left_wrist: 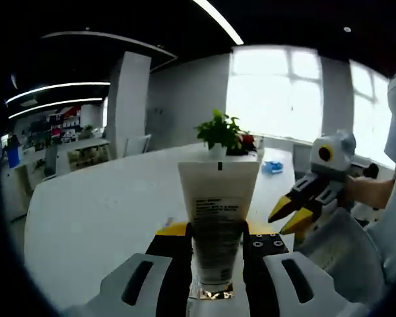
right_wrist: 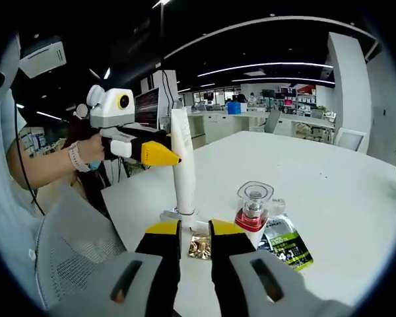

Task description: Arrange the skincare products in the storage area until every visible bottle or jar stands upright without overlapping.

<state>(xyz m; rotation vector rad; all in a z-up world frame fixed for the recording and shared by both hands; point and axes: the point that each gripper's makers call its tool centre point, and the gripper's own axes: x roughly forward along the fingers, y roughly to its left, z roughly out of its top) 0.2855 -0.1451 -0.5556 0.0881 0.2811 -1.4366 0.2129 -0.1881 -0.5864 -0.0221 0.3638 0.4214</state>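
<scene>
A white tube [left_wrist: 218, 198] stands upright, crimped end up, with my left gripper [left_wrist: 218, 232] shut on its lower half. The right gripper view has this tube [right_wrist: 183, 155] edge-on, resting on its cap on the white table [right_wrist: 343, 191], with the left gripper [right_wrist: 175, 158] reaching it from the left. A small bottle [right_wrist: 253, 206] with a clear cap and red collar stands right of the tube. Beside it a dark green sachet [right_wrist: 287, 246] lies flat. My right gripper [right_wrist: 196, 228] hovers low with its jaws a narrow gap apart; a small gold item [right_wrist: 199, 246] shows through the gap. The right gripper [left_wrist: 282, 223] hangs right of the tube.
A potted plant [left_wrist: 219, 132] and a blue object [left_wrist: 272, 167] stand at the far side of the table [left_wrist: 99, 218]. A person's hand [right_wrist: 86, 155] holds the left gripper beyond the table's near edge [right_wrist: 115, 198]. Desks and chairs fill the room behind.
</scene>
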